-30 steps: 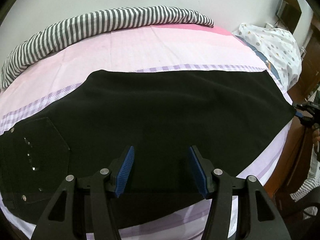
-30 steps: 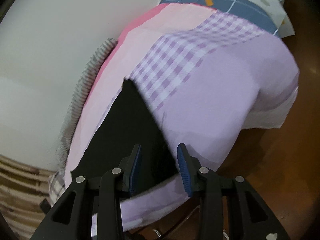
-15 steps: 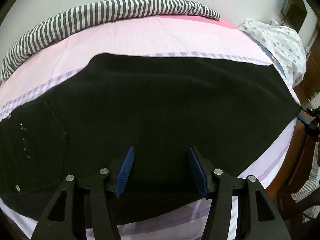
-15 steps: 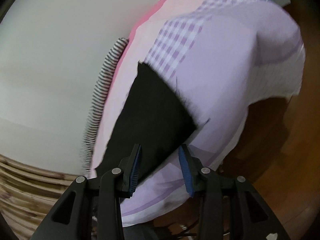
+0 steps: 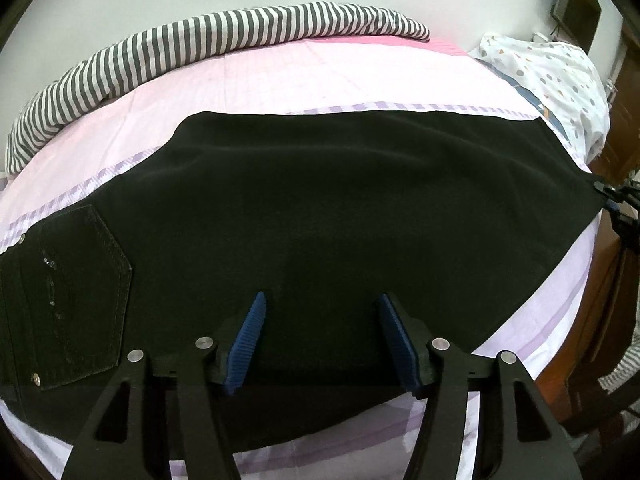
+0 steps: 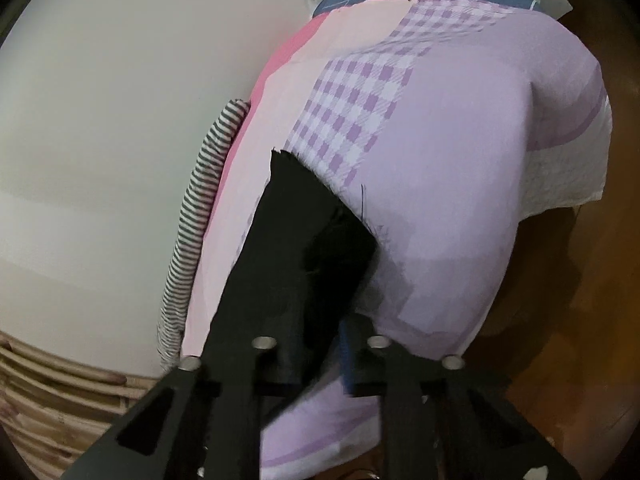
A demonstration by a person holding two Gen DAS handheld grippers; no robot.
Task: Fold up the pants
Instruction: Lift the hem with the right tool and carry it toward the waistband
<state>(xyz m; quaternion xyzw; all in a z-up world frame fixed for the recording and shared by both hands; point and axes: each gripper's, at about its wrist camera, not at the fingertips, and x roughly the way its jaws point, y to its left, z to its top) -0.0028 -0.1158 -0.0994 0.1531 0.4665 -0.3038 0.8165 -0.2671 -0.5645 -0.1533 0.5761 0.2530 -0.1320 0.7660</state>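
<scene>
Right claw (image 6: 320, 344) has just clamped shut on the pants (image 6: 296, 248) hem, your left claw (image 5: 320, 340) hangs wide open, empty — you're set to fold.

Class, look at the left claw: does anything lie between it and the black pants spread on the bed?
Nothing visible does. The left claw hangs open directly over the black pants, with only bare dark cloth between its fingers; the striped blanket lies far behind.
</scene>
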